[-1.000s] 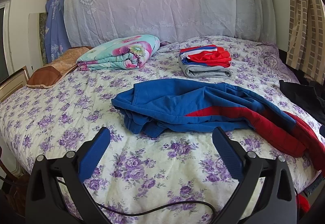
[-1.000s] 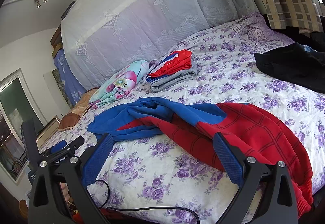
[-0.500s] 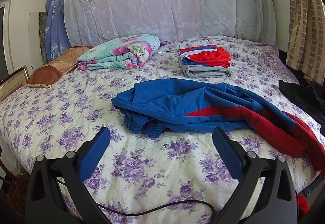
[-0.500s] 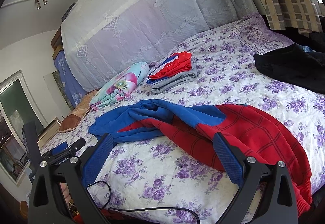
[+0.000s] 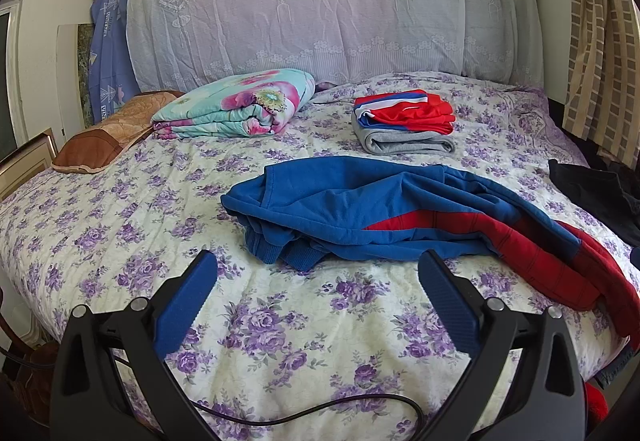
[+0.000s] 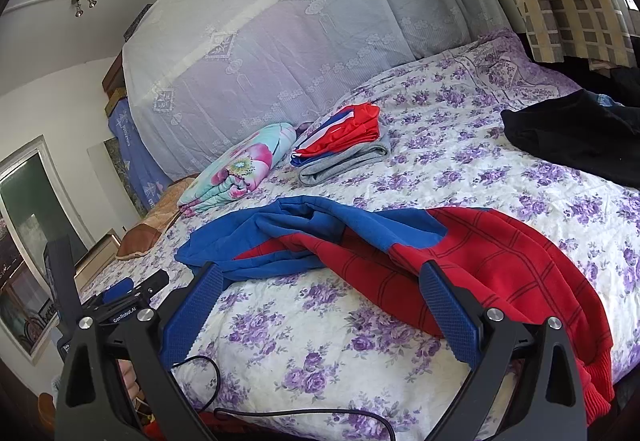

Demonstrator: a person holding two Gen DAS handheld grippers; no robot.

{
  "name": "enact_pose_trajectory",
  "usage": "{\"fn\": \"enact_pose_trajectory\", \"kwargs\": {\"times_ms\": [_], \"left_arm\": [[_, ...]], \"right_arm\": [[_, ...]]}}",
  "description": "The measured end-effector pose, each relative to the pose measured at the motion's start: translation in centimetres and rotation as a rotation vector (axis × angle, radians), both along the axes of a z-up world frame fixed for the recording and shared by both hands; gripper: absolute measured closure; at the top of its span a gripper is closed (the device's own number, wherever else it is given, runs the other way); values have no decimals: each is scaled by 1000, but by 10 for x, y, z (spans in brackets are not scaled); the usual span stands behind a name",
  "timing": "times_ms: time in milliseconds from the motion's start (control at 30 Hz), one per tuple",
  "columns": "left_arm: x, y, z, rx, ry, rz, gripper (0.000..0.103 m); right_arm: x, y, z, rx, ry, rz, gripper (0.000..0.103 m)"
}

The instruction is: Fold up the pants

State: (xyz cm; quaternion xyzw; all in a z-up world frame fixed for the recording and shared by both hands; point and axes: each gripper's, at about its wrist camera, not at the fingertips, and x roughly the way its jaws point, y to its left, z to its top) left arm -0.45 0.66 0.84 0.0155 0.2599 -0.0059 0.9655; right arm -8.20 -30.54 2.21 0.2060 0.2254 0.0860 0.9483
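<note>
On the flowery bed [image 5: 120, 225], the blue and red pants [image 5: 380, 209] lie in a messy heap, near the front edge. No fold looks done yet. Far back sits a neat pile of folded clothes [image 5: 404, 125]. Both the left gripper [image 5: 320, 281] and the right gripper [image 6: 320, 289] are wide apart and hold nothing, just short of the pants. All the folding is left.

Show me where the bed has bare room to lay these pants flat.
Most room: the bedspread left of the pants, below the folded quilt. A narrower strip lies between the pants and the bed's near edge. The right side is crowded by the black garment; the clothes stack sits behind.
</note>
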Motion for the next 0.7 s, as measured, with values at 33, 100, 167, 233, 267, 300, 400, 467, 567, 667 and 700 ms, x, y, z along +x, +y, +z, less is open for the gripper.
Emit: {"fn": "enact_pose_trajectory", "kwargs": {"times_ms": [33,100,167,233,267,300,400,467,567,667,700], "left_arm": [[0,0,0,1,0,0,5],[0,0,0,1,-1,0,5],[0,0,0,1,0,1,5],[0,0,0,0,0,1,5],[0,0,0,0,1,0,5],[0,0,0,0,0,1,5],[0,0,0,2,-3,1,5],[0,0,1,1,-3,2,5],[-1,0,1,1,-2,1,5],[-1,0,0,1,-3,1,5],[-1,0,0,2,-4,1,5]], "right_arm": [[0,0,0,0,1,0,4],[0,0,0,0,0,0,4],[0,0,0,0,-1,0,4],[-1,0,0,-1,0,-1,4],[-1,0,0,-1,0,0,4],[-1,0,0,0,-1,0,4],[-1,1,1,-3,-3,-1,4],[-1,1,1,-2,-3,0,4],[-1,1,1,-3,-3,1,4],[-2,2,1,-4,-4,0,4],[-1,2,1,-3,-4,0,4]]}}
